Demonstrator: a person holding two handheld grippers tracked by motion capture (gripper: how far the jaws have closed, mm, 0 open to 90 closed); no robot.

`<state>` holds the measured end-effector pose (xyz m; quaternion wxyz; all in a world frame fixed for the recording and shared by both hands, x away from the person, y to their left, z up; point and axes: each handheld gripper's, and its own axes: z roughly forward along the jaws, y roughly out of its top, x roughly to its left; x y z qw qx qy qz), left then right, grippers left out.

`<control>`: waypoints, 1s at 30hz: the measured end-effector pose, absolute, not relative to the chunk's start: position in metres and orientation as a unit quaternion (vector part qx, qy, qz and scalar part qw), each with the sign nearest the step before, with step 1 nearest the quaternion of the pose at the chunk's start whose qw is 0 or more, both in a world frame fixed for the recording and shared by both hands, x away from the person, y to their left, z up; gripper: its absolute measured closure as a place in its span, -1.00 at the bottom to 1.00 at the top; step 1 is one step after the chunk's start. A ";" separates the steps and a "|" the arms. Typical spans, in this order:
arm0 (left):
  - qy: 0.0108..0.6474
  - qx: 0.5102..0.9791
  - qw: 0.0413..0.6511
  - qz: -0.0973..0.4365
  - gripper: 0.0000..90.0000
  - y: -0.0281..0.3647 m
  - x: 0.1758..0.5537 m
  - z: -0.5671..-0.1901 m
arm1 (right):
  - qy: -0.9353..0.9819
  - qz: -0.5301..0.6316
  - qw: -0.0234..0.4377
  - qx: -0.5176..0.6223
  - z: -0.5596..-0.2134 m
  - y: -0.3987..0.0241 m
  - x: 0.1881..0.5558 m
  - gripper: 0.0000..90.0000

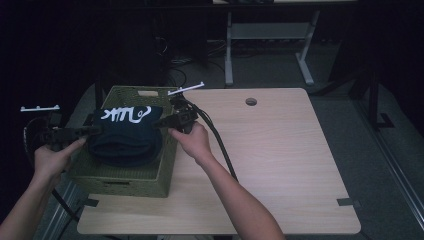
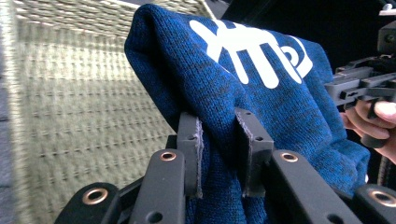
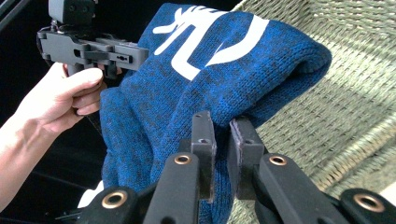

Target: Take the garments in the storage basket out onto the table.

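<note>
We see blue knit garment (image 1: 127, 135) stretched between our tools, above the green woven basket (image 1: 125, 177) | left hand-held gripper (image 2: 219, 140) pinching its edge | right hand-held gripper (image 3: 222, 140) pinching the opposite edge

Bare forearms (image 1: 240, 200), no sleeves in sight. Left gripper (image 2: 219, 140) and right gripper (image 3: 222, 140) matt black, each ending in two flat rectangular fingers (image 2: 191, 144) with grey pads on the inner faces and a small screw hole in each finger. Behind the fingers, angular black links pinned with brass-coloured eyelets. Farther back from the fingers, a white bar (image 1: 186, 89) on top and a thick black cable (image 1: 220, 145) trailing away
</note>
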<state>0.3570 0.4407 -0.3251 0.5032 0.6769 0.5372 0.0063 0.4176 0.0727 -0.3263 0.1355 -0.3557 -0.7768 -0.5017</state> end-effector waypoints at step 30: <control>0.567 0.713 0.412 0.016 0.61 0.441 0.392 -0.361 | -0.798 -0.448 0.115 -0.387 -0.365 0.101 0.438 0.81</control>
